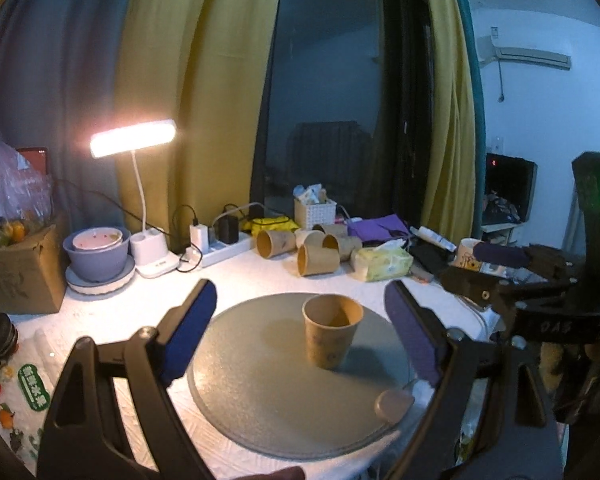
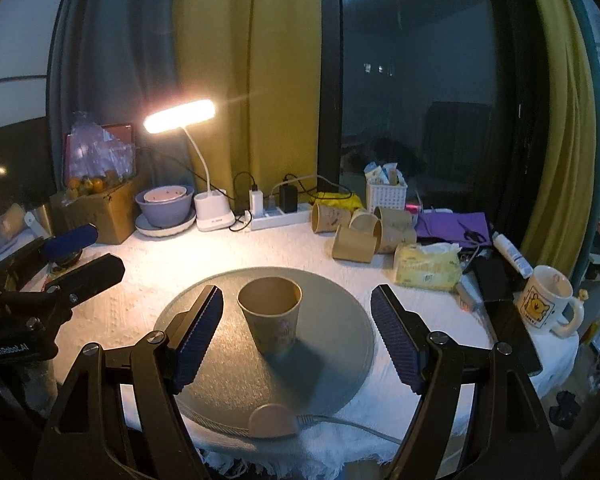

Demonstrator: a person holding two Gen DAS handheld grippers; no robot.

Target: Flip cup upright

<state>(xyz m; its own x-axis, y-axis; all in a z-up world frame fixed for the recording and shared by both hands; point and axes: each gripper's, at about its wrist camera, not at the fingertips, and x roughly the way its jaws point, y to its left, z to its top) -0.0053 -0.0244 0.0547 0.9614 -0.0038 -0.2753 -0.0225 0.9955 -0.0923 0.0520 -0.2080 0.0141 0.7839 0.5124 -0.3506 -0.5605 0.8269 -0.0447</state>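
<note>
1. White-clothed surface [image 2: 148,264] carries a round grey mat [image 2: 340,320].
2. Cup [image 2: 270,314] stands upright on the mat, mouth up.
3. Left tool [image 1: 300,340]: jaws wide apart, empty.
4. Right tool [image 2: 296,334]: jaws wide apart, empty.

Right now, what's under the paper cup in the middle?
The paper cup stands upright on a round grey mat, which lies on the white tablecloth. The spot beneath its base is covered. Both tools are open and apart from it.
</note>
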